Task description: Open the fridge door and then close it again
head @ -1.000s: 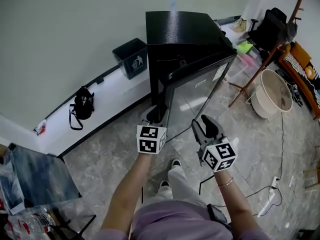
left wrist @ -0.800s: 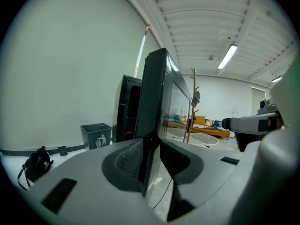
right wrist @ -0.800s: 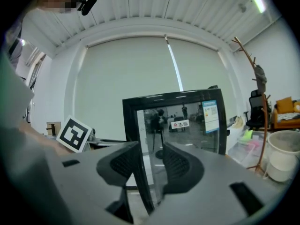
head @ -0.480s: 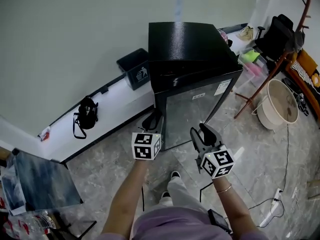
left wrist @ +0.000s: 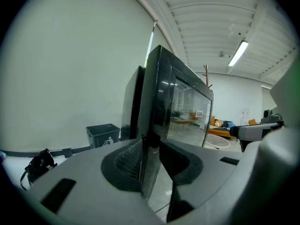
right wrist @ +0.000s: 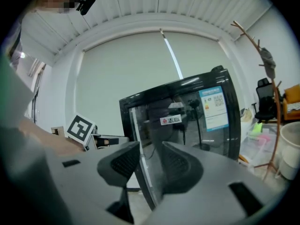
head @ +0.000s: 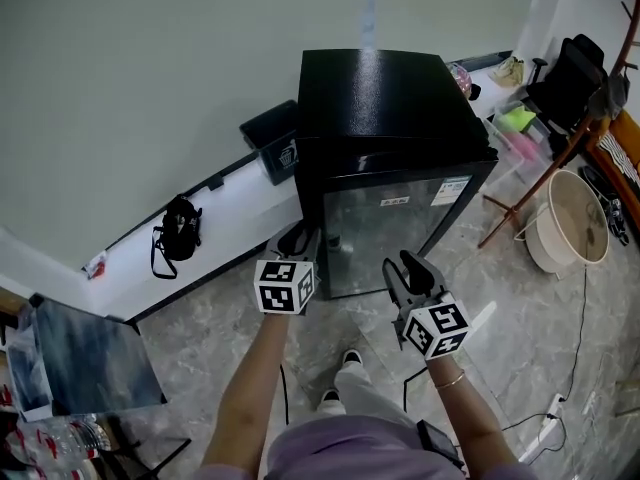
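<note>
A black mini fridge (head: 395, 98) stands against the wall, and its mirrored door (head: 400, 233) is swung almost flat against the body. My left gripper (head: 300, 238) is at the door's left edge. In the left gripper view that edge (left wrist: 152, 102) runs down into the gap and fills it, with my left gripper (left wrist: 150, 153) shut on it. My right gripper (head: 410, 268) hangs in front of the door's lower middle, apart from it. Its jaws are parted with nothing between them. In the right gripper view the door (right wrist: 187, 121) shows beyond my right gripper (right wrist: 150, 161).
A dark waste bin (head: 268, 138) stands left of the fridge, and a black bag (head: 177, 228) lies by the wall. A wooden coat stand (head: 560, 138) and a beige basin (head: 575, 230) are at the right. A cable with a power strip (head: 550, 408) lies on the floor.
The fridge door has swung from partly open to almost flat against the body. Both grippers moved toward the fridge with it, the left one staying at the door's edge.
</note>
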### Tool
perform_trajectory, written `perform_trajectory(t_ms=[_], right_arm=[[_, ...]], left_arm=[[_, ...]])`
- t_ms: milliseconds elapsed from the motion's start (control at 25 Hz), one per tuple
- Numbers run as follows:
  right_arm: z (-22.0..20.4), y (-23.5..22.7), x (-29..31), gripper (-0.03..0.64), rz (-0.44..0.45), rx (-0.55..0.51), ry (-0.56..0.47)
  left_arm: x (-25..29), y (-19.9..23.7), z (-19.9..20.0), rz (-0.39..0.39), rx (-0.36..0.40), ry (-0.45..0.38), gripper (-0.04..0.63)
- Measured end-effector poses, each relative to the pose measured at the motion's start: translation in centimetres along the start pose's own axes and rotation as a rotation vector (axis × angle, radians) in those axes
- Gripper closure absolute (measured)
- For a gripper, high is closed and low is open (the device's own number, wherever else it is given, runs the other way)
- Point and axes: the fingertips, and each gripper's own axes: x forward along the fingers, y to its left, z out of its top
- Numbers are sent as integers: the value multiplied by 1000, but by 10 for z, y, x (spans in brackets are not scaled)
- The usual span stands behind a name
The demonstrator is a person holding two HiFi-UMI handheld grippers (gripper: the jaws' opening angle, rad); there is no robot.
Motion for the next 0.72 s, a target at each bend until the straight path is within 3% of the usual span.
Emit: perform_trajectory(t_ms=[720], right_arm=[[0,-33,33,485,31,22,24]], left_arm=[[37,22,13,38,-7,-1,495]])
